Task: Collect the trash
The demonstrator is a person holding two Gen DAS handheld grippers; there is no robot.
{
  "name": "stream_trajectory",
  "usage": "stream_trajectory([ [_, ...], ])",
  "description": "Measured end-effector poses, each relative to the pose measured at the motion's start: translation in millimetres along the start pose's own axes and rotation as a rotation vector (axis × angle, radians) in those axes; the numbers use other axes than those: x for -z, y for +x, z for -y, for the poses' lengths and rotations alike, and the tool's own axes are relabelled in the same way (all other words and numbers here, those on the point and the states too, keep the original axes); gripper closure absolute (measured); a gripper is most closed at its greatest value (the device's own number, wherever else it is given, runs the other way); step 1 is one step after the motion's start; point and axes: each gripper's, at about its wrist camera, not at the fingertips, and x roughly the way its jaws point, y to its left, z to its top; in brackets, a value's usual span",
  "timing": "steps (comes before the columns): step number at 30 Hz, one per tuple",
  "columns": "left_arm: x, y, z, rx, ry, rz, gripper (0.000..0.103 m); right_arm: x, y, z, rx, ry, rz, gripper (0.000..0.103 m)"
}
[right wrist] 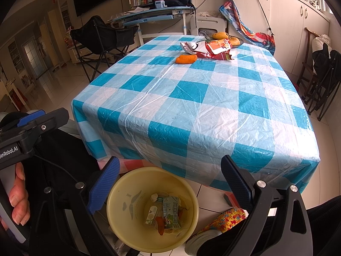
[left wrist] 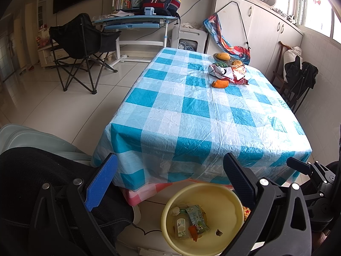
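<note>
A yellow bin (left wrist: 232, 204) (right wrist: 125, 198) stands on the floor below the table's near edge, holding a small bottle, a carton and orange peel. My left gripper (left wrist: 170, 177) hangs open above it with nothing between its fingers. My right gripper (right wrist: 170, 177) is likewise open and empty over the bin. On the checked tablecloth (left wrist: 191, 106) (right wrist: 191, 98) at the far end lie an orange peel (left wrist: 220, 83) (right wrist: 185, 59), a crumpled red wrapper (left wrist: 238, 74) (right wrist: 215, 52) and a white wrapper (left wrist: 217, 70) (right wrist: 189, 47).
A fruit bowl with mangoes (left wrist: 222, 56) (right wrist: 223, 36) sits behind the wrappers. A black folding chair (left wrist: 78, 49) (right wrist: 102, 40) stands to the left of the table, a dark chair (left wrist: 298, 79) to its right. A person's hand (right wrist: 18, 198) holds the left gripper's handle. A knitted slipper (right wrist: 223, 219) lies by the bin.
</note>
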Motion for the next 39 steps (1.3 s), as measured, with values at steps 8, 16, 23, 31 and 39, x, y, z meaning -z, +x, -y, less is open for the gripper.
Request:
stream_trajectory([
  [8, -0.4, 0.3, -0.1, 0.0, -0.001, -0.001, 0.007, 0.3, 0.3, 0.5, 0.002, -0.008, -0.004, 0.011],
  [16, -1.6, 0.9, -0.2, 0.0, -0.001, -0.002, 0.007, -0.7, 1.3, 0.3, 0.003, -0.014, -0.007, 0.011],
  [23, -3.5, 1.8, -0.4, 0.001, -0.003, -0.002, 0.007, -1.6, 1.4, -0.7, 0.001, -0.011, -0.006, 0.011],
  [31, 2.8, -15.8, -15.3, 0.032, -0.088, 0.076, 0.007, -16.7, -17.2, 29.5, -0.067, 0.165, 0.043, 0.011],
  [39, -15.0, -7.3, -7.8, 0.044, -0.08, 0.07, 0.007, -49.6, 5.5, 55.4, -0.099, 0.254, 0.02, 0.008],
])
